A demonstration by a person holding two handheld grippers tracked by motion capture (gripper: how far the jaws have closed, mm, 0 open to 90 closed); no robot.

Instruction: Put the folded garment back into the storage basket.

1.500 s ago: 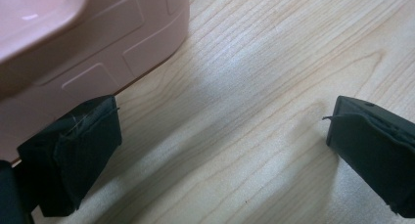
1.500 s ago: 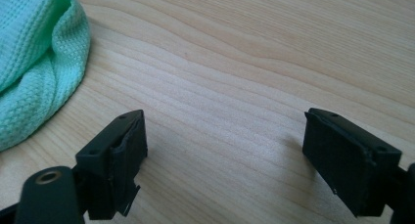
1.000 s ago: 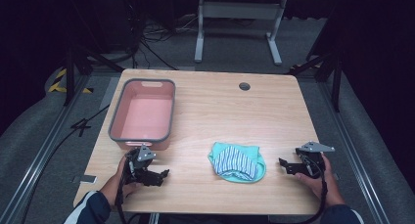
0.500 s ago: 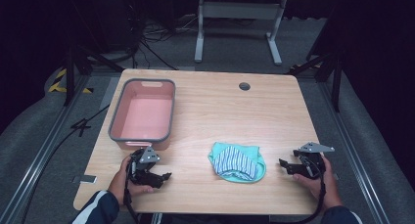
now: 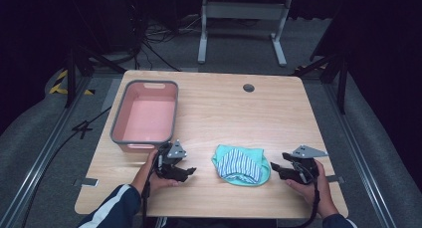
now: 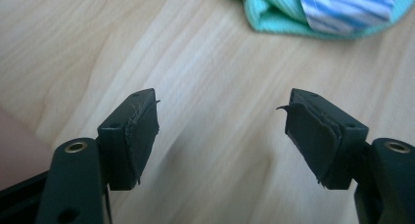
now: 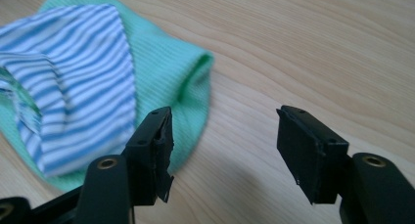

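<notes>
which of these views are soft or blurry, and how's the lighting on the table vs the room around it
High view: the light wooden table is evenly lit while the floor and room behind are dark. Left gripper view: the black jaws are fairly sharp, but the green and blue-striped cloth at the top is soft. Right gripper view: the cloth is slightly soft, with faint shadows under the jaws.

Crumpled green garment (image 5: pixel 242 164) with blue-and-white striped panel, lying flat on wooden table (image 5: pixel 224 108), near front edge

One pink bin (image 5: pixel 145 116), one striped cloth (image 5: pixel 241 164), one table (image 5: pixel 219 108).
</notes>
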